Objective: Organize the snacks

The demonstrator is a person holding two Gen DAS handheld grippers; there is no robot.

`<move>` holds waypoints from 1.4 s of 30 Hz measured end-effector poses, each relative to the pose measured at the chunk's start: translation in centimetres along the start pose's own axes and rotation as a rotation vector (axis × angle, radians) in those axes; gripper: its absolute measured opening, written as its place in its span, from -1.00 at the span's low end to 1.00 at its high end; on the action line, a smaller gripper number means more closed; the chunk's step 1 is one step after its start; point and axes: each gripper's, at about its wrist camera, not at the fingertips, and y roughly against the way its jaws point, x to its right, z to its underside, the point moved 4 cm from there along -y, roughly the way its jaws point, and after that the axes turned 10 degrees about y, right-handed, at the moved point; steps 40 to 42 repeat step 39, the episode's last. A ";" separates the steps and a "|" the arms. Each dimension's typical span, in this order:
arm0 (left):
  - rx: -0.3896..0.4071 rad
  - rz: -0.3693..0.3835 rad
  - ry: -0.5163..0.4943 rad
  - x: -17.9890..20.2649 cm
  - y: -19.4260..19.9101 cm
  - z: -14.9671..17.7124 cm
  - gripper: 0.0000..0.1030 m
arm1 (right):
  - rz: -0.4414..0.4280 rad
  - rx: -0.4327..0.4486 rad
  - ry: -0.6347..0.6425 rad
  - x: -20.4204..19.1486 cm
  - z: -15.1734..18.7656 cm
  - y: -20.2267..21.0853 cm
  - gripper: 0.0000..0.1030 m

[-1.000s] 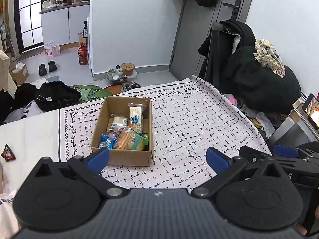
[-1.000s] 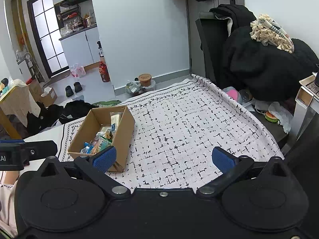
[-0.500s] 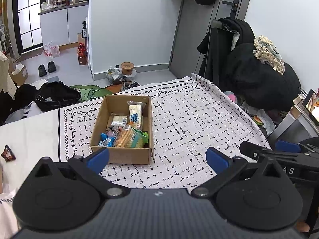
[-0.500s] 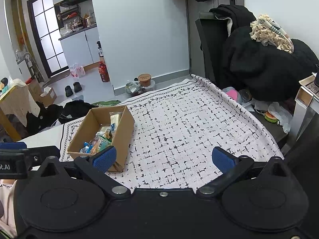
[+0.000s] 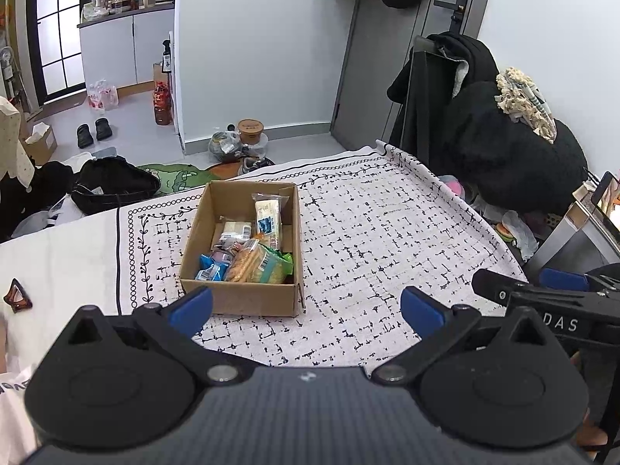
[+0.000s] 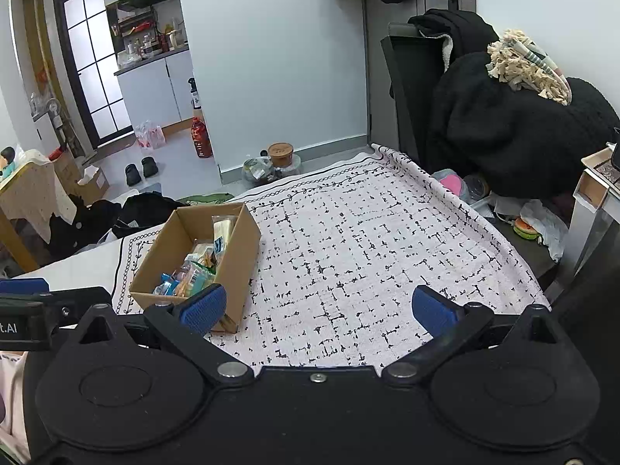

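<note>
Held left gripper (image 5: 306,306) low over near edge of patterned cloth (image 5: 368,240), blue fingers spread wide, nothing between them. Right gripper (image 6: 317,306) likewise spread, empty, hovering over same cloth. Cardboard box (image 5: 240,298) sat on cloth's left part, just ahead of my left gripper's left finger. Snack packets (image 5: 252,259) lay heaped inside box; one clear-wrapped pack (image 5: 267,217) leaned upright toward far wall. Brown hair clip (image 5: 15,296) lay off cloth, at far left.
</note>
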 end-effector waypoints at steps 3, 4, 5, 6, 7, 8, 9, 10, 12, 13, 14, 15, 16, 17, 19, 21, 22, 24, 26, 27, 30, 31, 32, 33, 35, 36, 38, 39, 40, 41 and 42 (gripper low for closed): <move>-0.002 0.000 -0.001 -0.1 0.0 0.1 1.00 | 0.000 0.001 0.005 -0.1 0.0 0.0 1.00; -0.002 0.001 -0.001 -0.1 0.0 0.1 1.00 | -0.001 0.001 0.006 -0.1 0.0 0.0 1.00; -0.002 0.002 -0.002 -0.1 0.0 0.1 1.00 | -0.001 0.001 0.007 -0.1 0.0 0.0 1.00; -0.002 0.002 -0.003 -0.1 0.0 0.1 1.00 | 0.000 0.001 0.007 -0.2 0.0 0.0 1.00; -0.002 0.002 -0.005 -0.1 0.0 0.1 1.00 | -0.001 0.000 0.006 -0.2 0.0 0.0 1.00; -0.001 0.002 -0.005 -0.1 0.0 0.1 1.00 | -0.001 -0.001 0.006 -0.2 0.0 0.0 1.00; -0.001 0.001 -0.005 -0.1 0.0 0.1 1.00 | 0.000 -0.001 0.006 -0.2 0.0 0.0 1.00; 0.000 0.001 -0.005 -0.1 0.0 0.1 1.00 | -0.001 -0.001 0.006 -0.2 0.0 0.0 1.00; -0.001 0.002 -0.006 -0.1 0.0 0.1 1.00 | -0.001 -0.001 0.007 -0.2 0.0 0.0 1.00; -0.001 0.002 -0.007 -0.1 0.0 0.1 1.00 | 0.000 -0.002 0.006 -0.2 0.0 0.0 1.00; -0.001 0.002 -0.008 0.0 0.0 0.1 1.00 | 0.000 -0.002 0.007 -0.2 0.0 0.0 1.00; -0.001 0.001 -0.008 -0.1 0.0 0.1 1.00 | 0.000 -0.003 0.007 -0.2 0.0 0.0 1.00; -0.001 0.001 -0.008 -0.1 0.0 0.1 1.00 | 0.000 -0.004 0.007 -0.2 0.0 -0.1 1.00; -0.001 0.001 -0.008 -0.1 0.0 0.1 1.00 | 0.000 -0.003 0.008 -0.2 0.0 0.0 1.00; -0.001 0.002 -0.008 -0.1 0.0 0.1 1.00 | -0.001 -0.002 0.010 -0.2 0.0 -0.1 1.00; -0.001 0.001 -0.008 0.0 -0.1 0.1 1.00 | 0.000 -0.002 0.010 -0.2 0.0 -0.1 1.00; -0.001 0.001 -0.008 0.0 0.0 0.1 1.00 | 0.001 -0.003 0.007 -0.1 0.1 -0.1 1.00; -0.001 0.002 -0.008 0.0 0.0 0.1 1.00 | 0.001 -0.004 0.004 0.0 0.0 -0.1 1.00; -0.001 0.001 -0.009 0.0 0.0 0.1 1.00 | 0.001 -0.003 0.005 0.1 0.1 -0.1 1.00; -0.002 0.001 -0.010 0.0 0.0 0.1 1.00 | 0.001 -0.002 0.005 0.1 0.1 -0.1 1.00; -0.001 0.001 -0.011 -0.1 -0.1 0.1 1.00 | 0.000 -0.004 0.008 0.0 0.1 -0.1 1.00; -0.002 0.003 -0.012 -0.1 -0.1 0.1 1.00 | -0.001 -0.004 0.010 0.0 0.2 -0.2 1.00; -0.002 0.002 -0.013 0.0 -0.1 0.2 1.00 | -0.001 -0.005 0.011 0.0 0.2 -0.2 1.00; -0.003 0.001 -0.015 0.0 -0.1 0.2 0.99 | -0.001 -0.005 0.012 0.0 0.2 -0.2 1.00; -0.003 -0.002 -0.021 0.2 -0.1 0.3 0.99 | -0.002 -0.006 0.013 -0.1 0.2 -0.2 1.00; -0.004 -0.001 -0.021 0.2 -0.1 0.3 0.99 | -0.002 -0.006 0.013 -0.1 0.2 -0.2 1.00; -0.005 0.001 -0.022 0.3 -0.2 0.3 0.99 | -0.001 -0.006 0.013 -0.1 0.2 -0.2 1.00; -0.005 0.001 -0.023 0.3 -0.2 0.3 0.99 | -0.001 -0.006 0.013 -0.1 0.2 -0.2 1.00; -0.005 0.001 -0.023 0.3 -0.2 0.3 0.99 | -0.001 -0.006 0.013 -0.1 0.2 -0.2 1.00; -0.005 0.001 -0.023 0.3 -0.2 0.3 0.99 | -0.001 -0.006 0.013 -0.1 0.2 -0.2 1.00; -0.005 0.001 -0.023 0.3 -0.2 0.3 0.99 | -0.001 -0.006 0.013 -0.1 0.2 -0.2 1.00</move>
